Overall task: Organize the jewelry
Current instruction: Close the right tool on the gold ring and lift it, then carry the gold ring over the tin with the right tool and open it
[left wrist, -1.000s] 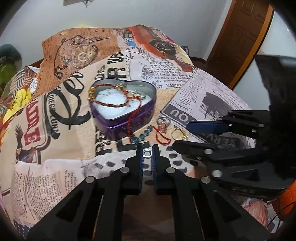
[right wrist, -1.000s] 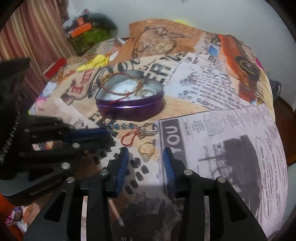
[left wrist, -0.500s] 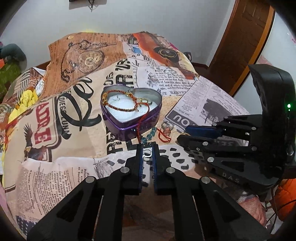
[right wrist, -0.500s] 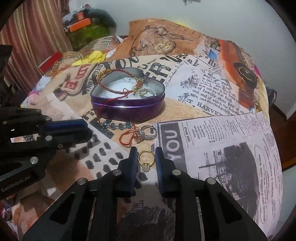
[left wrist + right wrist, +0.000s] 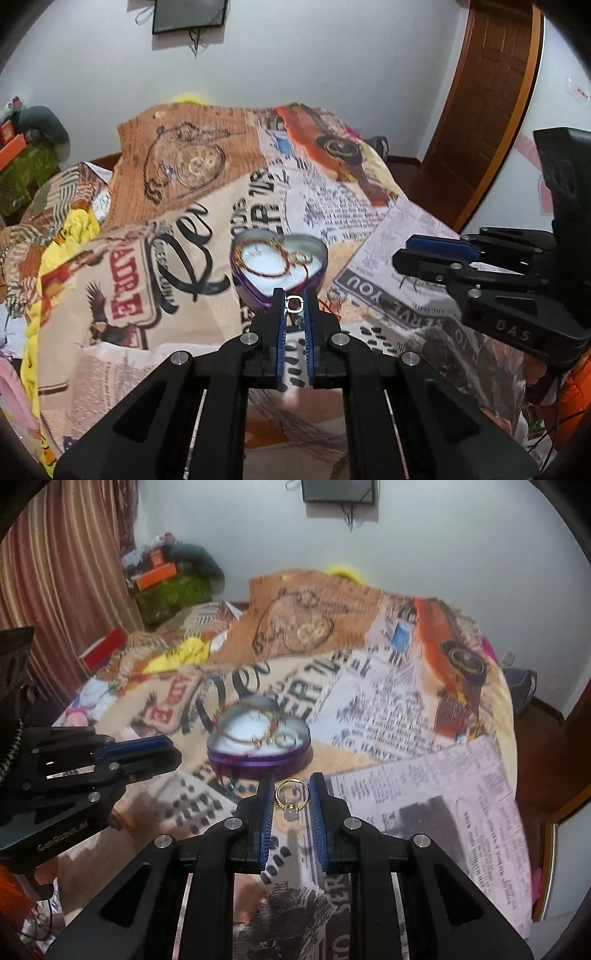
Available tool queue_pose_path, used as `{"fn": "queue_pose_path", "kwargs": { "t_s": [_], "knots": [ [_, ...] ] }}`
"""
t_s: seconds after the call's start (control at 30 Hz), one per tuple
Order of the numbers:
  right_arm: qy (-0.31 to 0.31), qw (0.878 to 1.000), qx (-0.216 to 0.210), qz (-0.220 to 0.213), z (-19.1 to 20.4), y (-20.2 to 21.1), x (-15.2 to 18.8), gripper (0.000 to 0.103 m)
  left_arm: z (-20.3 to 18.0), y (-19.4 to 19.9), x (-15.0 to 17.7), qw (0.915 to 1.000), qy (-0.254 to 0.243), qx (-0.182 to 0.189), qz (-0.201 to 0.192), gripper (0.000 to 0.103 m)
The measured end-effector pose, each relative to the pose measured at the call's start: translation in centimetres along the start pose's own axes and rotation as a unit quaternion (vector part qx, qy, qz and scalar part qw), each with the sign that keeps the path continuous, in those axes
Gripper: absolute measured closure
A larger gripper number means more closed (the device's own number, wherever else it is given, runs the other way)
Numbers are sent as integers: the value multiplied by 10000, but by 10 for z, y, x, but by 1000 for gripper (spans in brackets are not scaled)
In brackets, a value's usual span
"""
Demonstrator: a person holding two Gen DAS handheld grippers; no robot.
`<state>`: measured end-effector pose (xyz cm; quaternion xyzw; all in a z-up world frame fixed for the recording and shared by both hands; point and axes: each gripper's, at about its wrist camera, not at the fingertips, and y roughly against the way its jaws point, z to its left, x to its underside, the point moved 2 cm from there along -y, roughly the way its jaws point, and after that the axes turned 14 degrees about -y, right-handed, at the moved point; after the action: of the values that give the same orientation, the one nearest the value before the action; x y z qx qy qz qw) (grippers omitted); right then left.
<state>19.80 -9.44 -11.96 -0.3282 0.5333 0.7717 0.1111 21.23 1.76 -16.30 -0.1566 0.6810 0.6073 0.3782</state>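
right tool (image 5: 291,799) now clamped on the gold ring (image 5: 291,798), lifted off the bed, left tool (image 5: 294,304) still pinching its small silver ring (image 5: 294,304), heart tin (image 5: 279,258) now mid-frame

A newspaper-print bedspread (image 5: 184,295) covers the bed; beyond it, a dark frame (image 5: 190,14) hangs on the wall, a wooden door (image 5: 480,110) right of it.

Beads (image 5: 236,786) half hidden behind right claw (image 5: 291,794); motion-blurred heart tin (image 5: 258,749)

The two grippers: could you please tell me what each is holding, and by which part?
The right gripper pinches a gold ring with a pale stone across its band; the left gripper pinches a small silver ring by its sides.
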Motion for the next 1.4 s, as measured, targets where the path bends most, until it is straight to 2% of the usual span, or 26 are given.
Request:
{"fn": "queue_pose_path", "kwargs": {
  "t_s": [0.37, 0.7, 1.4],
  "knots": [
    [-34, 9989, -171, -439, 12, 20, -22, 86, 11, 19, -19, 9992, 3, -131, -377, 96],
    [-48, 9982, -304, -520, 22, 7, -35, 86, 22, 11, -28, 9988, 36, -143, -462, 96],
    [-230, 9986, -398, 272, 13, -72, -33, 86, 49, -55, -27, 9992, 347, 197, -38, 96]
  ]
}}
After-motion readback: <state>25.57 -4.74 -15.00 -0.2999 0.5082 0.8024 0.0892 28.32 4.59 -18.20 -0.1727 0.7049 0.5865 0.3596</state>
